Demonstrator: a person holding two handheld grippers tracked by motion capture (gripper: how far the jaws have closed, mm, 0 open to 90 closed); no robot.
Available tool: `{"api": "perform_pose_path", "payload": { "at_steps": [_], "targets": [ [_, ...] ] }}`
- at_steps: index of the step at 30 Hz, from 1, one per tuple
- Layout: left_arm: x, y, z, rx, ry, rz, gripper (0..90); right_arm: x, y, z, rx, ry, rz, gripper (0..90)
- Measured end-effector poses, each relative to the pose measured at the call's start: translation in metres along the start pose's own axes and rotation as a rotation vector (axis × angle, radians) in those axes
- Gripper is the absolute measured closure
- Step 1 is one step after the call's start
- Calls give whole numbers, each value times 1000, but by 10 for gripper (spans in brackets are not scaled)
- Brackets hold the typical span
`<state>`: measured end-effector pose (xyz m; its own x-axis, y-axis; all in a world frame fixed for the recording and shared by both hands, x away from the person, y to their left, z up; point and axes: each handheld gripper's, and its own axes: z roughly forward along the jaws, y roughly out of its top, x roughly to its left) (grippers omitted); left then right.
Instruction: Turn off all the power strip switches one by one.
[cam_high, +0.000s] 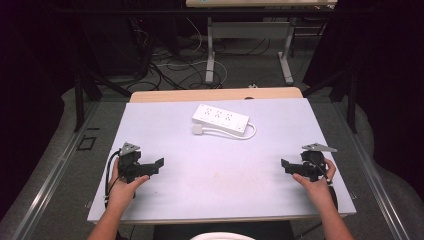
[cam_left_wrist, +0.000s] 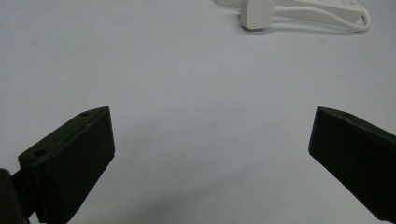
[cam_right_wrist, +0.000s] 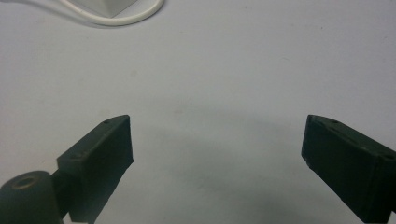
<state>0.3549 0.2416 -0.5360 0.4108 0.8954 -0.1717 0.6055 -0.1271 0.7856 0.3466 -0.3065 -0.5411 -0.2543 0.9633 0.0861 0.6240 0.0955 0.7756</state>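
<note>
High view: pale worktop (cam_high: 210, 165) with a white power strip (cam_high: 220, 119) lying toward the far side, about midway across, turned at a slight angle. White plug (cam_high: 198, 129) resting just beside the strip's near left end, joined by a white cable (cam_high: 250, 133) looping round the strip's right end. Left gripper (cam_high: 156, 165) held in the left hand (cam_high: 122, 189) at the near left of the worktop, jaws pointing inward toward the middle, standing apart with nothing between them. Right gripper (cam_high: 286, 165) held in the right hand (cam_high: 315, 182) at the near right, likewise pointing inward, well apart from the strip.

Left gripper view: two black jaws spread wide over bare worktop (cam_left_wrist: 196, 116), nothing gripped. Plug (cam_left_wrist: 256, 16) and cable (cam_left_wrist: 327, 21) at the top edge, far ahead, with a sliver of the power strip (cam_left_wrist: 327, 3) beyond.

Right gripper view: black jaws again wide apart, bare worktop (cam_right_wrist: 224, 93) between them, holding nothing. Curve of cable (cam_right_wrist: 116, 18) and a corner of the power strip (cam_right_wrist: 112, 4) at the upper left, well clear of the jaws.
</note>
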Motion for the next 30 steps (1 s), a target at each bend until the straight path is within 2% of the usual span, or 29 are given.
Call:
{"api": "perform_pose_path", "payload": {
  "at_steps": [1, 3, 4, 5, 8, 11, 12, 13, 14, 18, 20, 27, 30],
  "targets": [
    [-1, 0, -2, 26, -6, 1, 5, 3, 0, -3, -1, -7, -10, 84],
    [-2, -1, -2, 28, -4, 3, 5, 7, 1, -6, -8, -8, -21, 83],
    [-4, -2, -2, 12, 1, 13, 5, 9, 2, -7, -9, -2, -21, 85],
    [-5, -2, -4, 23, -2, 25, 5, 11, 4, -8, -12, 4, -26, 85],
    [-8, -3, -3, -4, 9, 25, 5, 17, 9, -7, -5, 22, -41, 98],
    [-8, -4, -3, 4, 3, 24, 7, 22, 13, -5, 1, 31, -55, 116],
    [-9, -4, -2, -8, 8, 24, 7, 24, 16, -4, 6, 37, -67, 120],
    [-9, -5, -2, -8, 8, 28, 9, 27, 19, -2, 19, 42, -78, 130],
    [-10, -5, -3, -2, 9, 31, 11, 31, 25, 1, 33, 44, -109, 150],
    [-10, -5, -3, -3, 8, 28, 12, 36, 36, 6, 53, 68, -130, 153],
    [-10, -5, -4, -5, 10, 26, 13, 42, 47, 8, 50, 77, -158, 153],
    [-12, -6, -4, -18, 5, 12, 26, 51, 72, 14, 72, 129, -191, 155],
    [-11, -6, -5, -9, 2, 15, 29, 53, 81, 16, 77, 137, -206, 160]
  ]
}}
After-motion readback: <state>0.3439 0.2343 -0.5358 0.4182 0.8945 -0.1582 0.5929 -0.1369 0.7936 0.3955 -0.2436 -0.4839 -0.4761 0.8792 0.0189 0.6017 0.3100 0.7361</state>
